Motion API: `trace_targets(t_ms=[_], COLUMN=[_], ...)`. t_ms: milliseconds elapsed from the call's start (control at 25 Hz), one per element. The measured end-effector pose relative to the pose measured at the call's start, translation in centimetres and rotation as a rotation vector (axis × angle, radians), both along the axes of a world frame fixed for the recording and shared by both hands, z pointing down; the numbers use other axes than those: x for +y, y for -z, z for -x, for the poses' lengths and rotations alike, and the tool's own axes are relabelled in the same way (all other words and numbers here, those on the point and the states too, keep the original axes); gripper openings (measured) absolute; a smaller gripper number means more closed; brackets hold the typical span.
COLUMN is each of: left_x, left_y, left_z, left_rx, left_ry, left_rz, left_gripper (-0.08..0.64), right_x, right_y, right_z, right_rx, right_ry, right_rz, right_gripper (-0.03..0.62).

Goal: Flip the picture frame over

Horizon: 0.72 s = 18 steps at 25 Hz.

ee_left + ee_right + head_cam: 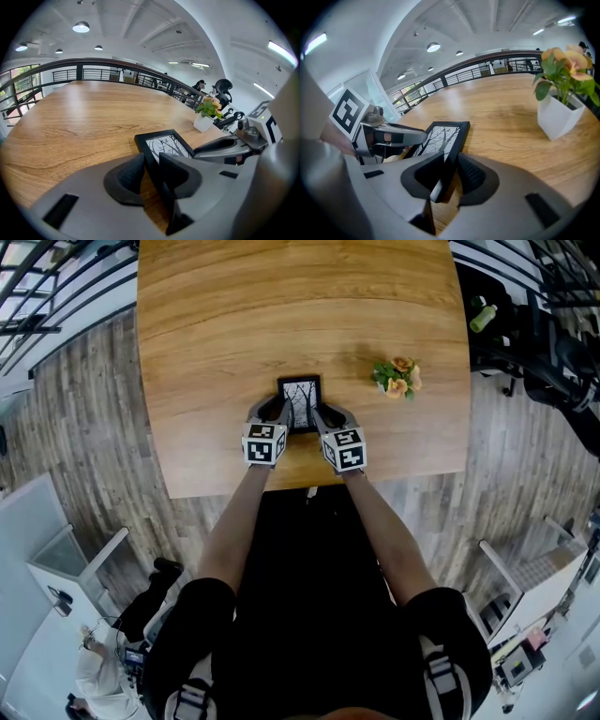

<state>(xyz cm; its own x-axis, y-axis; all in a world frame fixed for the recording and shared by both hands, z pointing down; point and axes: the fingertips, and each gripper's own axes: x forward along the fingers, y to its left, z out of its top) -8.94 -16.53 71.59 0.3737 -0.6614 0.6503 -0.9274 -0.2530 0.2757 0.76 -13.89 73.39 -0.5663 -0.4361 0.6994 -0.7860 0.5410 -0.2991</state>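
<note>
A small black picture frame sits near the front of the wooden table, picture side up, showing bare tree branches. My left gripper is shut on its left edge, and in the left gripper view that edge of the frame runs between the pads of the left gripper. My right gripper is shut on the right edge. In the right gripper view the frame sits between the pads of the right gripper, its near corner a little off the wood.
A small potted plant with orange flowers in a white pot stands on the table to the right of the frame. The table's front edge lies just behind the grippers. A railing runs beyond the far side.
</note>
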Motion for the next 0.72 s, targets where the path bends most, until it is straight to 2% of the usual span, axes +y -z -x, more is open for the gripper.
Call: trace_targets(t_ms=[280, 440, 720], left_x=[-0.17, -0.36, -0.42], left_y=[0.00, -0.08, 0.78], left_z=[0.05, -0.02, 0.41], left_rx=[0.003, 0.018, 0.027], left_ry=[0.000, 0.005, 0.015], left_rz=[0.002, 0.010, -0.016], left_gripper=[0.117, 0.117, 0.146], right_x=[-0.15, -0.23, -0.35], right_y=[-0.04, -0.19, 0.51], right_z=[0.05, -0.12, -0.74], right_rx=[0.015, 0.014, -0.004], right_ry=[0.003, 0.015, 0.005], right_rz=[-0.002, 0.008, -0.007], right_gripper=[0.110, 0.158, 0.172])
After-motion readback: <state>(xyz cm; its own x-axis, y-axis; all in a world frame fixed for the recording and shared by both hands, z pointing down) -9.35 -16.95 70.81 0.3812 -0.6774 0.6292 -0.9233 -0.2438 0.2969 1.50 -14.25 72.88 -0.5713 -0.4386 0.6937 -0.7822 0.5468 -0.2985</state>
